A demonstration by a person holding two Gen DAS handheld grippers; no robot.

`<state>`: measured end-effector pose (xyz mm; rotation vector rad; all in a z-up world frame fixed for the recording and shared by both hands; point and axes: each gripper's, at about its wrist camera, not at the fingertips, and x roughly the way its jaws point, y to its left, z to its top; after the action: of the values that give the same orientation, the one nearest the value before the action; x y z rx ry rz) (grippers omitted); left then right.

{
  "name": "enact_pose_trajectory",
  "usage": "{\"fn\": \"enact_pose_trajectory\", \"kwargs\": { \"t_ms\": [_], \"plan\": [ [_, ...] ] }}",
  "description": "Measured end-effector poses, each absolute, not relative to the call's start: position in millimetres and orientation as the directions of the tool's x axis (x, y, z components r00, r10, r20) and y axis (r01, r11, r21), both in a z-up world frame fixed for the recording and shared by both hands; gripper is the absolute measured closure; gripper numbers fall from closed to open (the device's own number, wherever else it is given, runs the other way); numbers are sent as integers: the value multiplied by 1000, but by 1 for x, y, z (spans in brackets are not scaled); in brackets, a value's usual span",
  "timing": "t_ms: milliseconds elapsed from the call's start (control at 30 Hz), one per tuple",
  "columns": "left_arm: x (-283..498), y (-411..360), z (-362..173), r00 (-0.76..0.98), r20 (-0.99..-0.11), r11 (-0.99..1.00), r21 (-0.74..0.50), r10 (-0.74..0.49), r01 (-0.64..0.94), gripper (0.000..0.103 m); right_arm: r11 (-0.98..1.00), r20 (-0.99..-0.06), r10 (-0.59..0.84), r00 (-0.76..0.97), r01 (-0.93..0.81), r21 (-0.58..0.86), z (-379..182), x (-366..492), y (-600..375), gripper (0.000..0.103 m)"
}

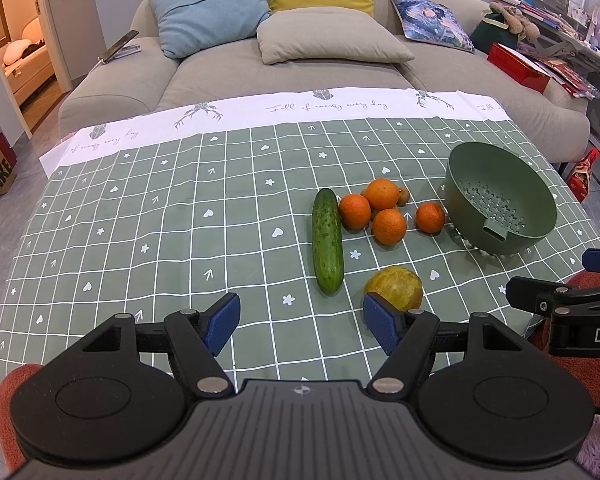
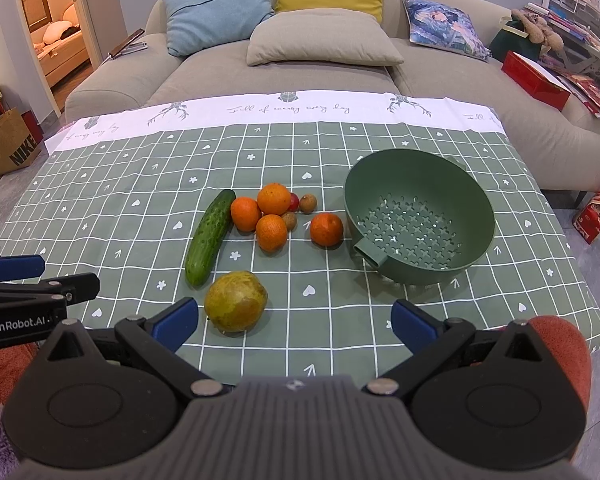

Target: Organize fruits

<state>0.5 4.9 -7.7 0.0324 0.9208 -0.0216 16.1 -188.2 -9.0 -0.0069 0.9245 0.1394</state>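
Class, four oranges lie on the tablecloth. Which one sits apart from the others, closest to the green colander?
The lone orange beside the colander; the other three cluster together next to the cucumber.

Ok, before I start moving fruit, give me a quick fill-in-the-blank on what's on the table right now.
1. The perforated green plastic colander bowl holds ____ fruit.
2. The number of round oranges on the checked green tablecloth is ____.
3. The long green cucumber lies on the ____ side of the orange cluster.
4. The blue-padded fingers of the right gripper and left gripper are ____.

Missing words: no; four; left; open
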Motion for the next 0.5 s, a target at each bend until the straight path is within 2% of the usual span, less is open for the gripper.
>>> {"fn": "enact_pose_trajectory", "kwargs": {
  "t_ms": [200, 367, 433, 500],
  "plan": [
    [2, 6, -11, 600, -800, 999, 2, -19, 34, 20, 990, -806, 128, 578, -123, 69, -12, 20, -189, 5],
    [8, 11, -12, 587, -809, 1000, -23, -31, 21, 22, 975, -820, 216, 530, -166, 150, -22, 32, -192, 5],
    [12, 14, -14, 578, -815, 999, -36, -44, 26, 26, 968, -823, 243, 513, -187, 170, -27, 38, -191, 14],
    [16, 16, -15, 568, -821, 998, -49, -60, 35, 26, 960, -828, 269, 491, -208, 188, -33, 45, -190, 14]
  ]
}}
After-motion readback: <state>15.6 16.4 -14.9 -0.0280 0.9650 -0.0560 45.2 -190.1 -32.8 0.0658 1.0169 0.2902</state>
